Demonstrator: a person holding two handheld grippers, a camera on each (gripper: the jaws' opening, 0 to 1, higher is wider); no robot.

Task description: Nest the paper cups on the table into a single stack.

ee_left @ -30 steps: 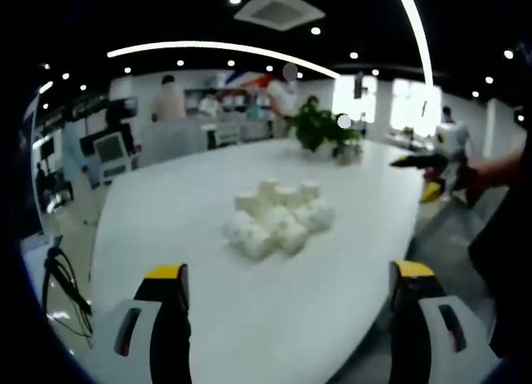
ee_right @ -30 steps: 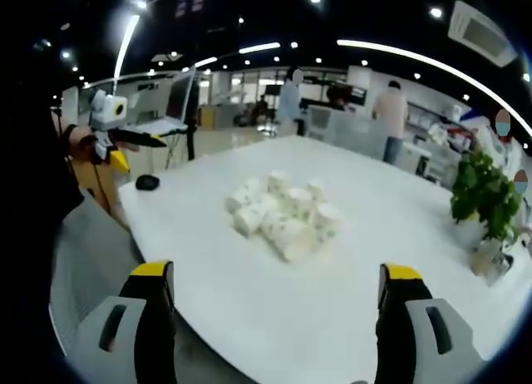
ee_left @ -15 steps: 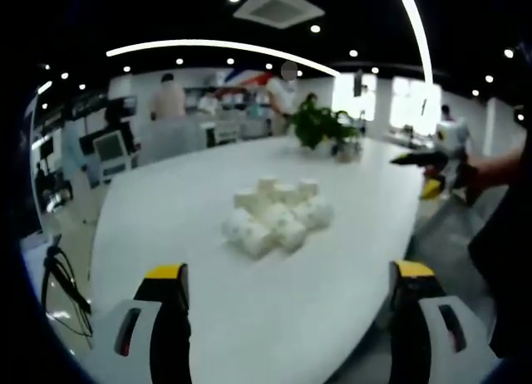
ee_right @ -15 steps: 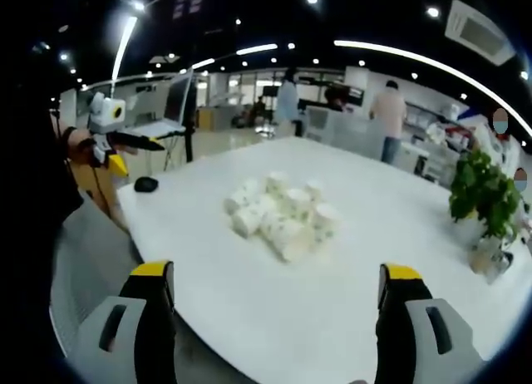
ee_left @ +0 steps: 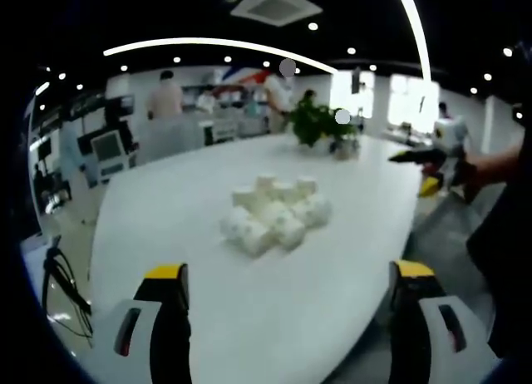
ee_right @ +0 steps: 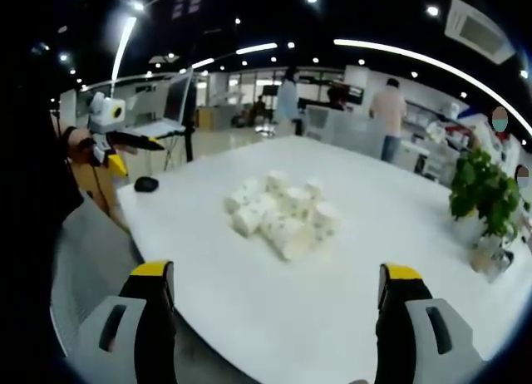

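Note:
Several white paper cups [ee_left: 274, 211] lie in a loose cluster in the middle of a large white table [ee_left: 166, 209]; the same cluster of cups [ee_right: 283, 214] sits mid-table in the right gripper view. My left gripper [ee_left: 287, 305] is open near the table's near edge, well short of the cups, nothing between its jaws. My right gripper [ee_right: 274, 305] is open too, empty, at the table edge [ee_right: 249, 334]. The right gripper [ee_left: 428, 158] appears at the right of the left gripper view, held by a hand. The left gripper [ee_right: 116, 135] appears at the left of the right gripper view.
A potted green plant [ee_left: 320, 125] stands at the table's far end, also the plant [ee_right: 482, 197] at right. A small dark object [ee_right: 147, 183] lies near the table's left edge. People stand among desks behind. Cables [ee_left: 62, 276] hang left of the table.
Both views have shifted only slightly; the cups lie as before and both grippers remain open.

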